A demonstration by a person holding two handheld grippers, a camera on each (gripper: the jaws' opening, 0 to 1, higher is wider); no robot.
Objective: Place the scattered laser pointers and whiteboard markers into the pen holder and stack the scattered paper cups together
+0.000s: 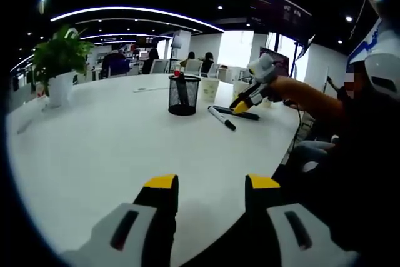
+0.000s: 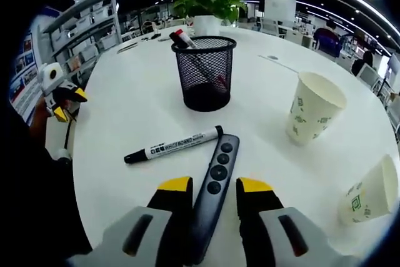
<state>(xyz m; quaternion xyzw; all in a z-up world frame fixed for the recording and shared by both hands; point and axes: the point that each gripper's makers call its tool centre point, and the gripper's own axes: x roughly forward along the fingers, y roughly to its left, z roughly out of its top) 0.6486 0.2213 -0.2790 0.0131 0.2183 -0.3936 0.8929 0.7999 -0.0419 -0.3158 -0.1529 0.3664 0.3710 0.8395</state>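
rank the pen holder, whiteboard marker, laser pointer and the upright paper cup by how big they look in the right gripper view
1. pen holder
2. laser pointer, though nearness to the camera inflates it
3. upright paper cup
4. whiteboard marker, long but thinnest

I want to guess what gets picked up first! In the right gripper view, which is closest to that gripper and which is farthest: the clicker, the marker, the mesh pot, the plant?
1. Dark grey laser pointer, between the right gripper jaws.
2. White whiteboard marker, just beyond, to the left.
3. Black mesh pen holder, mid-table.
4. Green potted plant, far edge.
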